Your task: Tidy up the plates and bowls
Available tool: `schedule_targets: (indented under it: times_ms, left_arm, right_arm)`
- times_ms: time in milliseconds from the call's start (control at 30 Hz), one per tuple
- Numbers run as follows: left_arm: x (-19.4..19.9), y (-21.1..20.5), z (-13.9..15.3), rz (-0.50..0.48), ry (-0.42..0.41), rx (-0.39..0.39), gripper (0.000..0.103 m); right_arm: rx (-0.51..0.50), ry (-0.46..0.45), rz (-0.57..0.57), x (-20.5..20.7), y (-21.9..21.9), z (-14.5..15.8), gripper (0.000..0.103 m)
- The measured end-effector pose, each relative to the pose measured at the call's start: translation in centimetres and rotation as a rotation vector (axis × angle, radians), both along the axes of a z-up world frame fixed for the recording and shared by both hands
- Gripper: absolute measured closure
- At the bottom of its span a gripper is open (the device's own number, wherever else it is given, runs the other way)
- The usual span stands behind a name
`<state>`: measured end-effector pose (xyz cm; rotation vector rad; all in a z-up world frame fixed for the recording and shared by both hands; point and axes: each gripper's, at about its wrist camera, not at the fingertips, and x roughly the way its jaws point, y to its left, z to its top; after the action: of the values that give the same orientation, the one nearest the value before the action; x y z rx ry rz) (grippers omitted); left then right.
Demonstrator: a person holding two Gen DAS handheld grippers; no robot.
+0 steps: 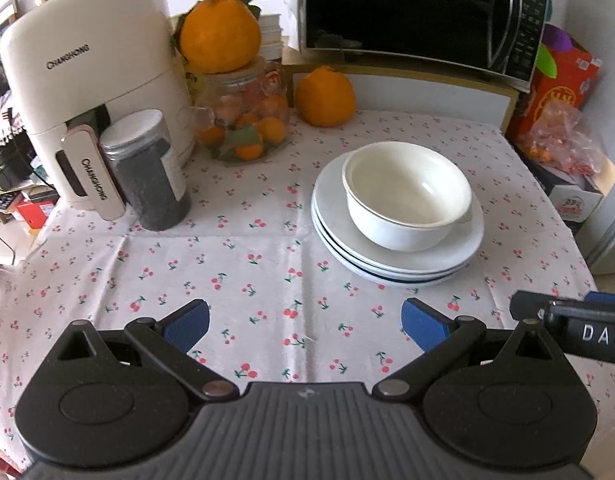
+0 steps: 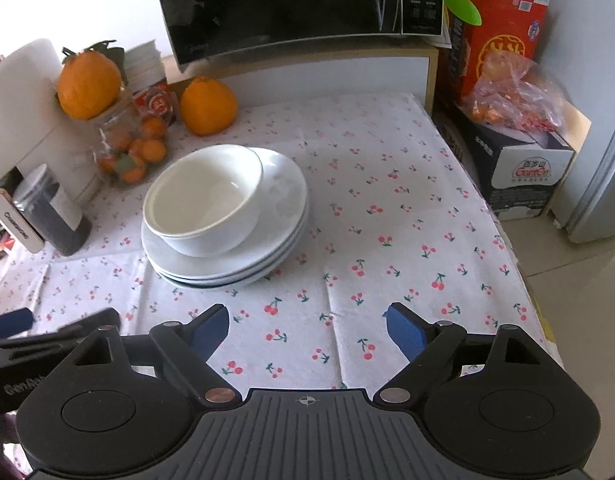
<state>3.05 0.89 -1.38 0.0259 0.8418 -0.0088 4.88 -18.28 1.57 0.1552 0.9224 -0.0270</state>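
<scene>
A white bowl (image 1: 407, 192) sits on a stack of white plates (image 1: 395, 256) on the cherry-print tablecloth; the lowest plate has a dark blue rim. The bowl looks like two nested bowls in the right wrist view (image 2: 205, 208), on the same plates (image 2: 283, 216). My left gripper (image 1: 305, 326) is open and empty, hovering near the table's front, short of the stack. My right gripper (image 2: 307, 326) is open and empty, to the right of and nearer than the stack. Each gripper's edge shows in the other's view.
A white air fryer (image 1: 87, 80), a dark jar (image 1: 147, 168), a glass jar of oranges (image 1: 247, 120) with a large orange on top, and another orange (image 1: 325, 96) stand at the back left. A microwave (image 1: 419, 8) sits behind. Boxes and a bag (image 2: 515, 92) lie beyond the right table edge.
</scene>
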Motion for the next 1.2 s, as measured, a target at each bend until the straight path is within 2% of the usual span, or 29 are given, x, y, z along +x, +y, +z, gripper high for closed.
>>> schedule_targets:
  times_ms: [400,1200]
  left_arm:
    - [0.10,0.16,0.07,0.016,-0.014,0.028,0.000]
    - [0.03,0.05,0.07,0.012,-0.017,0.032,0.000]
  right_arm:
    - [-0.011,0.015,0.013,0.11,0.40,-0.38,0.015]
    - [-0.006,0.023,0.013,0.19,0.32,-0.51,0.015]
